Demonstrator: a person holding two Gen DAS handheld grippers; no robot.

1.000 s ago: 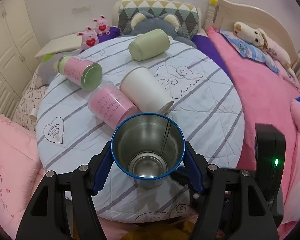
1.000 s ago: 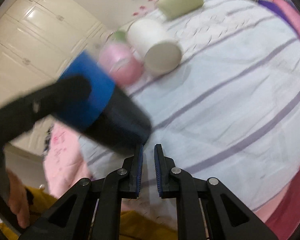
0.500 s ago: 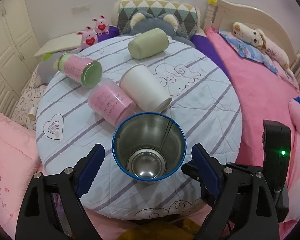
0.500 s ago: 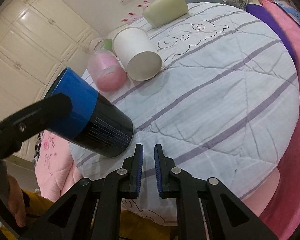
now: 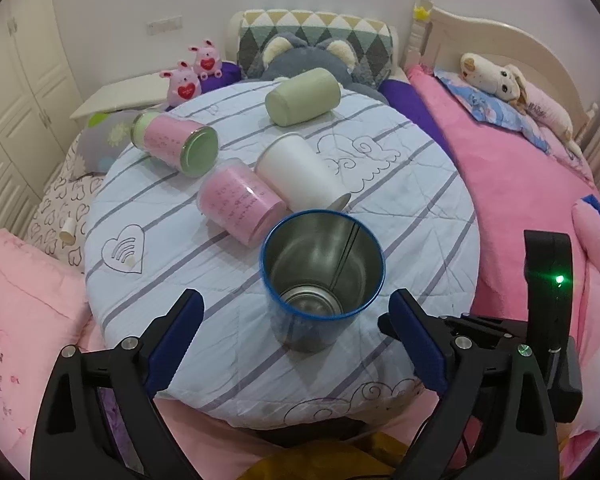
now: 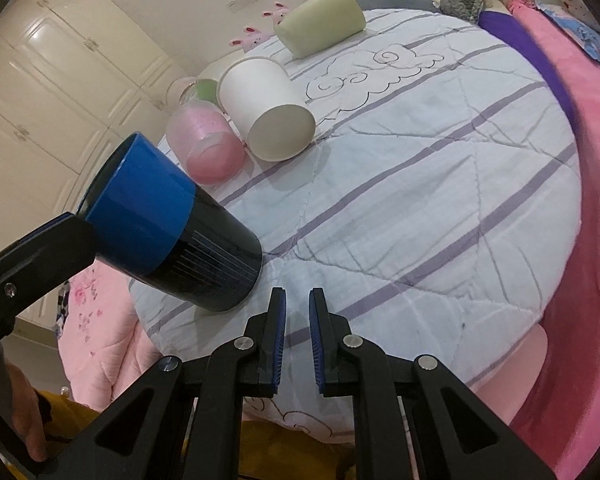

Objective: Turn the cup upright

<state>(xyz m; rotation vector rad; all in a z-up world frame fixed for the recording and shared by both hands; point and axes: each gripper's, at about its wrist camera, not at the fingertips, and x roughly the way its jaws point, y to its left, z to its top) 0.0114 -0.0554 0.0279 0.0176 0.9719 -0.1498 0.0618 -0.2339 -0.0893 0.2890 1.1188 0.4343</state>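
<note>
We see the blue-rimmed steel cup (image 5: 322,276) standing upright, mouth up, near the front edge of the round desk (image 5: 420,208). Our left gripper (image 5: 296,344) is spread wide on either side of it, touching nothing. Our right gripper (image 6: 297,338) has its fingers nearly pressed together, holding nothing, beside the cup.

Shiny metal cup (image 5: 322,276), quilted cloth tbl cover (image 5: 412,200)
</note>
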